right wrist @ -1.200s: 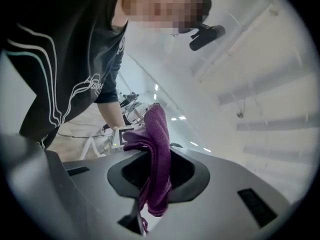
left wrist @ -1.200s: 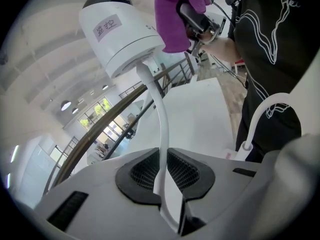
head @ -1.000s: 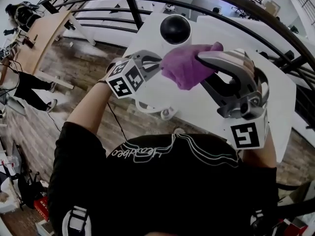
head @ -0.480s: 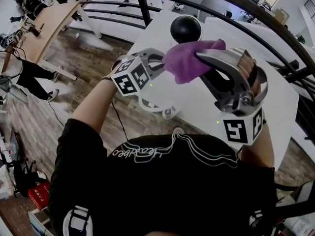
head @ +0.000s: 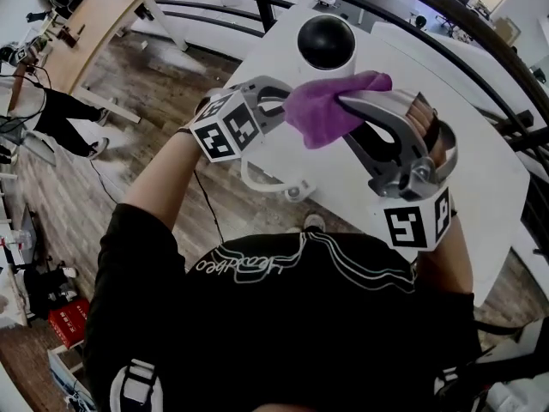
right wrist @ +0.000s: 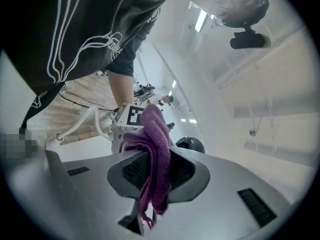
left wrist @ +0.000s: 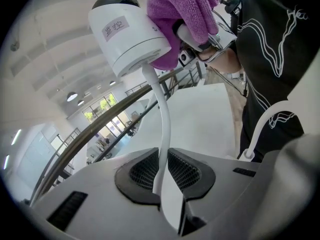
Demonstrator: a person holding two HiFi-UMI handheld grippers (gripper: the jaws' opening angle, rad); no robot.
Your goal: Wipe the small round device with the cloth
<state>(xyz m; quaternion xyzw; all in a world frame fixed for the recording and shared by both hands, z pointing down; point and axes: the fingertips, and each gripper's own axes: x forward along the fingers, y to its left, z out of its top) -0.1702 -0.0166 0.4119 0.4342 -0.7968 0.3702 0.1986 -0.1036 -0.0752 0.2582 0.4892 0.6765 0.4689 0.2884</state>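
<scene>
Cloth (head: 330,110) against the device (left wrist: 127,31), both held up off the counter (head: 480,178).
Left gripper (left wrist: 162,170): jaws pressed together on the thin white stalk (left wrist: 162,109), with the device straight out beyond them at the stalk's far end, black dome pointing away; right gripper (right wrist: 155,171): jaws pinching a fold of the cloth, the rest bunched ahead of them and lying on the device's upper side, toward the person; device and stalk in one line with the left jaws, cloth coming in across that line from the right; seemingly calls for a sweep of the right gripper round the white body, left held steady; nearer to the surface to be wiped: the right; likely risk: bending the stalk under the push.
</scene>
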